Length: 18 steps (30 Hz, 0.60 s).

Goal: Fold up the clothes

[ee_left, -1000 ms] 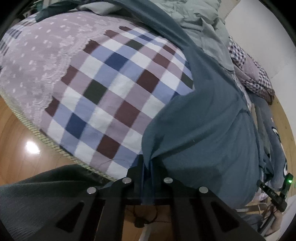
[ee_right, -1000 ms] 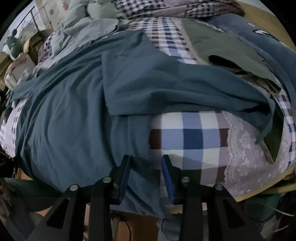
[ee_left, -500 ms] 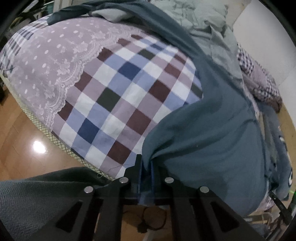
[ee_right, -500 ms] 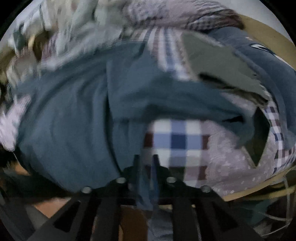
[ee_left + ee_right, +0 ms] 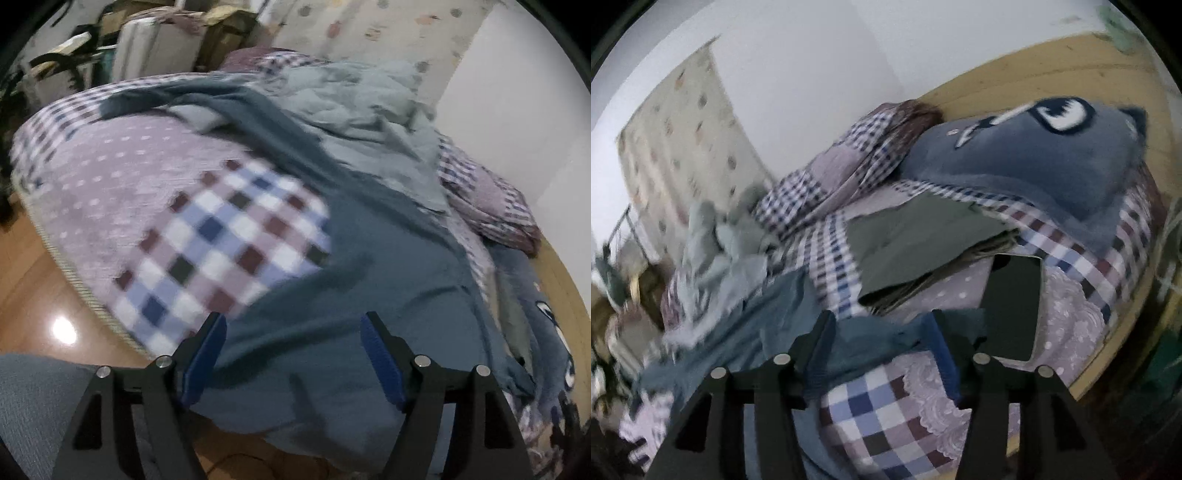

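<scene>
Letting go, both: left gripper [image 5: 291, 354] and right gripper [image 5: 882, 343], pinched on the teal shirt [image 5: 369, 295] half a second ago, now gape empty above it, draped probably part-folded over the checked bedspread [image 5: 221, 258].

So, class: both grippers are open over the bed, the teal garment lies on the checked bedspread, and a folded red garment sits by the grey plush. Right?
Not quite. The folded garment by the grey plush is olive green, not red, as the right wrist view shows. The rest stands.
</scene>
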Available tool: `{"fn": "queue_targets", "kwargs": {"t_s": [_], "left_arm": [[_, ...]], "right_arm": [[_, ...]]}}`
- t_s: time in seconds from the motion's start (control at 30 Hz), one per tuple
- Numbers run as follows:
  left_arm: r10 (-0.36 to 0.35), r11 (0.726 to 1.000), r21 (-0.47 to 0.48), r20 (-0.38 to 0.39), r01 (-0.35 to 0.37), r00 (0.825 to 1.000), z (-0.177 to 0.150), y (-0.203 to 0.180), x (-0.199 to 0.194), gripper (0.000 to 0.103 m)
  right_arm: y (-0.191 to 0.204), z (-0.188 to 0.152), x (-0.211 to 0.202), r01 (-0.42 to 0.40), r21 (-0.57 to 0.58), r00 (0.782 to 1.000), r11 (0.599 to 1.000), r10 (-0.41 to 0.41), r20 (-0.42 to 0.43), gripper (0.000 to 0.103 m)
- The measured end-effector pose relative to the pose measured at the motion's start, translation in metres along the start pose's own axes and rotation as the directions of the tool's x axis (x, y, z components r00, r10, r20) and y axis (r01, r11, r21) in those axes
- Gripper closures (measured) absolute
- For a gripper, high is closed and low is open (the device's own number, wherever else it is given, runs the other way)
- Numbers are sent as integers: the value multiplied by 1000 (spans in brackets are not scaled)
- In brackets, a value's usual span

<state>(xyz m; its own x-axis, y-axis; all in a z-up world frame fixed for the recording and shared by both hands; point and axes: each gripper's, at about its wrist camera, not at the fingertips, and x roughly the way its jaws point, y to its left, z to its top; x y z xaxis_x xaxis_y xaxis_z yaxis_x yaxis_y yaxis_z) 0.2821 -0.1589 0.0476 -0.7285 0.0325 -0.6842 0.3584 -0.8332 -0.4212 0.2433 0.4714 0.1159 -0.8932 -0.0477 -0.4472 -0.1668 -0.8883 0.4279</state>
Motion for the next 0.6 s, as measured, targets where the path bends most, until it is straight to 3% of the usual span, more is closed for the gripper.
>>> {"fn": "queue_targets", "kwargs": {"t_s": [0.13,0.23,0.33,0.43,0.6], "left_arm": [[-122,990,74,-24,123,992,-14,-60,3,24],[-234,958,153,-75,243,969,-31,-120,3,22],[-340,901,238,-133,363,931,-56,-183,3,22],[-434,821,313,-199,477,879,-81,-245,3,22],[-489,720,387,-305,576,817,-125,-323,18,22]], "right_arm": [[-16,7,-5,18,40,999,999,-19,31,44],[-30,9,-13,33,84,997,996,-39,72,42],[-52,12,-19,35,165,994,986,-52,100,42],[-74,14,-25,53,234,989,971,-84,124,41],[-108,18,-27,51,331,988,942,-97,123,40]]}}
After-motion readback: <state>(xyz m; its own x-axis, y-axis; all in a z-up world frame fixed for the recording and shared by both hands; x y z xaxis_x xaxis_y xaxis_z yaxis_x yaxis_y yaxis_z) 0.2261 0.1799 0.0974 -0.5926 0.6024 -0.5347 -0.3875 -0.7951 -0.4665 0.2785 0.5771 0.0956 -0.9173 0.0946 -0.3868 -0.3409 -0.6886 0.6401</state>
